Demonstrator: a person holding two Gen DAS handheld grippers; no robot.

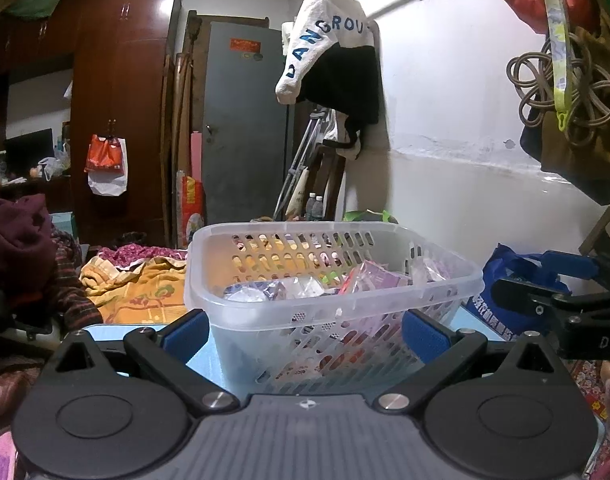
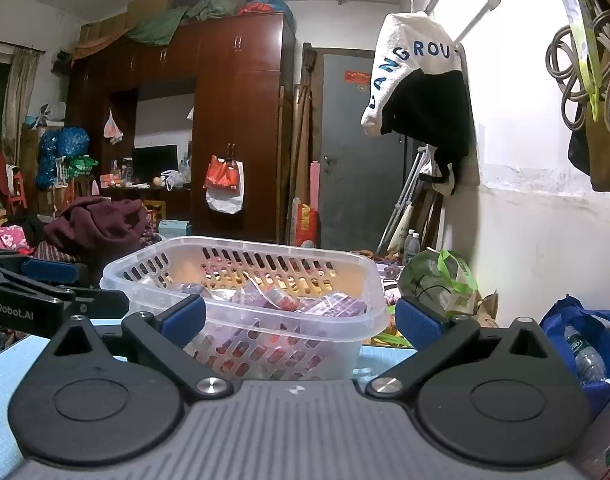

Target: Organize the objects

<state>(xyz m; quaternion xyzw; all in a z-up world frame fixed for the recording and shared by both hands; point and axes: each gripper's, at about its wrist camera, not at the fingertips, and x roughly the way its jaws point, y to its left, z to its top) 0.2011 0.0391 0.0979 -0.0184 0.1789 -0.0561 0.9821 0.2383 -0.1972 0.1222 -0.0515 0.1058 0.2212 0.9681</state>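
Note:
A clear plastic basket (image 1: 337, 304) with slotted walls stands on a light blue table (image 1: 209, 356). It holds several purple and pink packets (image 1: 369, 280). My left gripper (image 1: 305, 336) is open and empty, its blue-padded fingers level with the basket's near wall. In the right wrist view the same basket (image 2: 265, 320) sits just ahead with the packets (image 2: 329, 306) inside. My right gripper (image 2: 301, 316) is open and empty, close to the basket's near side. The other gripper shows at the right edge of the left view (image 1: 565, 300) and the left edge of the right view (image 2: 29, 296).
A blue bag (image 2: 585, 340) with a water bottle lies to the right, a green bag (image 2: 445, 280) beyond the basket. Piled clothes and blankets (image 1: 137, 280) lie to the left. A wardrobe (image 2: 233, 120), a grey door (image 1: 245, 120) and a white wall stand behind.

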